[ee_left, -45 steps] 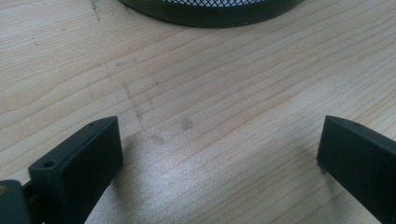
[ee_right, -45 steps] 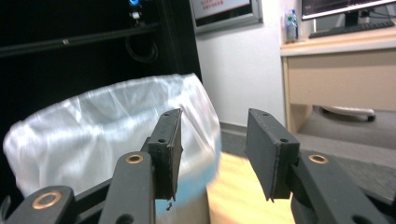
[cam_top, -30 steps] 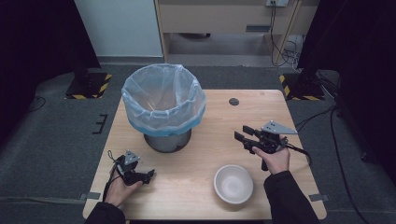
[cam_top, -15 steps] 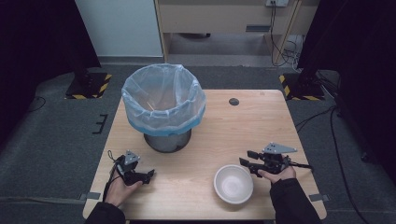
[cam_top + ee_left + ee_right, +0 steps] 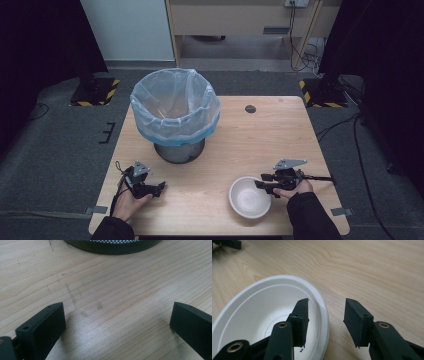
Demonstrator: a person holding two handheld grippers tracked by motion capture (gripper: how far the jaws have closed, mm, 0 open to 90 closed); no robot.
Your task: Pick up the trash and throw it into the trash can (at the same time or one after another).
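A white bowl [image 5: 249,197] sits empty near the table's front edge, right of centre. My right gripper [image 5: 262,184] is open at the bowl's right rim; in the right gripper view one jaw hangs inside the bowl [image 5: 262,315] and the other outside, with the rim between them, and the gripper [image 5: 325,315] is not closed on it. My left gripper [image 5: 159,188] rests open on the wood at the front left, its jaws wide apart in the left gripper view [image 5: 117,320] with nothing between them. A mesh bin [image 5: 176,116] lined with a pale blue bag stands behind it.
The bin's dark base [image 5: 112,245] lies just ahead of the left gripper. A small dark round disc [image 5: 250,108] sits at the back of the wooden table [image 5: 260,140]. Cables trail off the table's right side.
My right gripper has come down and toward the front, from above the table's right side to the bowl's rim, now straddling it. The left gripper has stayed put.
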